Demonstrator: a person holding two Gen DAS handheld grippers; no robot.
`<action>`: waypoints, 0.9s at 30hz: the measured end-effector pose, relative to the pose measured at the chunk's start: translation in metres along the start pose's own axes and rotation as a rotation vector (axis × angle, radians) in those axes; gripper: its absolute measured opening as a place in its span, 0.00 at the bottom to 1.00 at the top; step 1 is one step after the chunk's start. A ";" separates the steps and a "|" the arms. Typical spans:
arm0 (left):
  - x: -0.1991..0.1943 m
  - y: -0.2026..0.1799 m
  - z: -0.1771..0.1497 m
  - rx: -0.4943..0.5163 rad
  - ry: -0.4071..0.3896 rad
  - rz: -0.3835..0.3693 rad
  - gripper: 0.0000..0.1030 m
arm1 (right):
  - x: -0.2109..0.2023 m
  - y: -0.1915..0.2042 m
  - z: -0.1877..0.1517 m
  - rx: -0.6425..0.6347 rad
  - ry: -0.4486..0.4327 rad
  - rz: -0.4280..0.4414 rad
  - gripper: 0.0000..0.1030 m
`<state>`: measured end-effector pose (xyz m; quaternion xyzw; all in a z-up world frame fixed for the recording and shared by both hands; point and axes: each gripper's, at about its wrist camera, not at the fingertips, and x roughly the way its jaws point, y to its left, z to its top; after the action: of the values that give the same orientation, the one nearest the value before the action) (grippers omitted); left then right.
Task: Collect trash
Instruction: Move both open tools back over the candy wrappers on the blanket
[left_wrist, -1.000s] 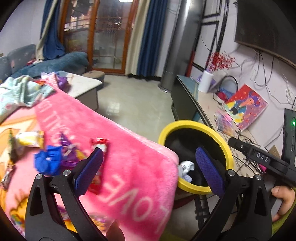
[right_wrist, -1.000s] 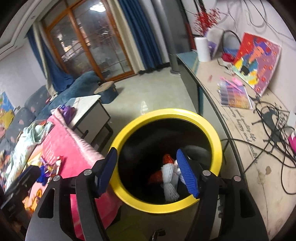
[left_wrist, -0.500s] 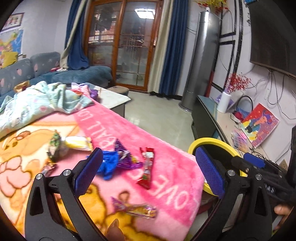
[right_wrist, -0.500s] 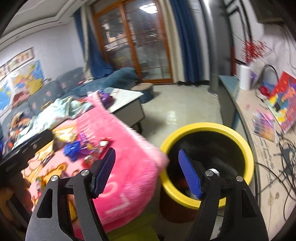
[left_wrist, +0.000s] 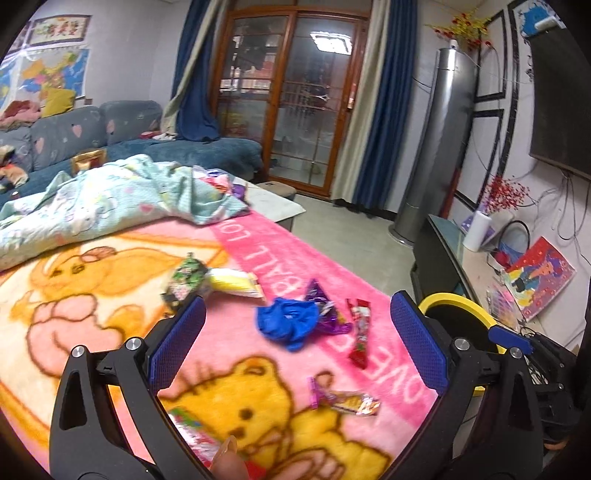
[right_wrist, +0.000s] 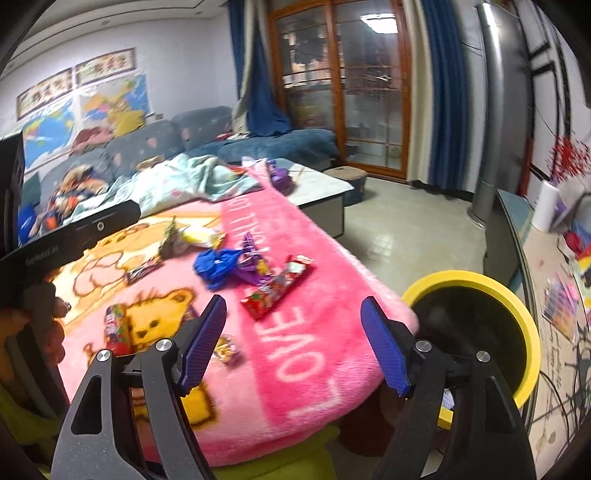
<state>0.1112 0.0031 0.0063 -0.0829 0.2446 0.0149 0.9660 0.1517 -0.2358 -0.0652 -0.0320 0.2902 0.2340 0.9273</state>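
Right hand-held gripper (right_wrist: 293, 343): jaws wide, just been opening, holding nothing. Long red crinkled candy wrapper (right_wrist: 277, 290) lies on pink plush blanket (right_wrist: 314, 332) at 12 o'clock; yellow-rimmed black bin (right_wrist: 517, 314) at 3 o'clock.

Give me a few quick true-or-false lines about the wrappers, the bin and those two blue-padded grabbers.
1. The left gripper holds a wrapper. False: its fingers are apart with nothing between them.
2. The red candy wrapper lies on the pink blanket. True.
3. The yellow-rimmed bin stands on the blanket. False: it stands beside the blanket's edge.
4. The crumpled blue wrapper touches the purple wrapper. True.
5. The right gripper is shut. False: it is open and empty.
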 end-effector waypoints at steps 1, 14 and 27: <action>-0.001 0.004 -0.001 -0.004 0.000 0.005 0.89 | 0.002 0.005 0.000 -0.013 0.006 0.010 0.71; -0.018 0.058 -0.012 -0.099 0.022 0.091 0.89 | 0.029 0.046 -0.005 -0.130 0.098 0.105 0.71; -0.022 0.087 -0.032 -0.155 0.107 0.107 0.89 | 0.080 0.067 -0.013 -0.207 0.216 0.153 0.68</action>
<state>0.0705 0.0840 -0.0247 -0.1448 0.2979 0.0807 0.9401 0.1719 -0.1458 -0.1151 -0.1299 0.3644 0.3277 0.8620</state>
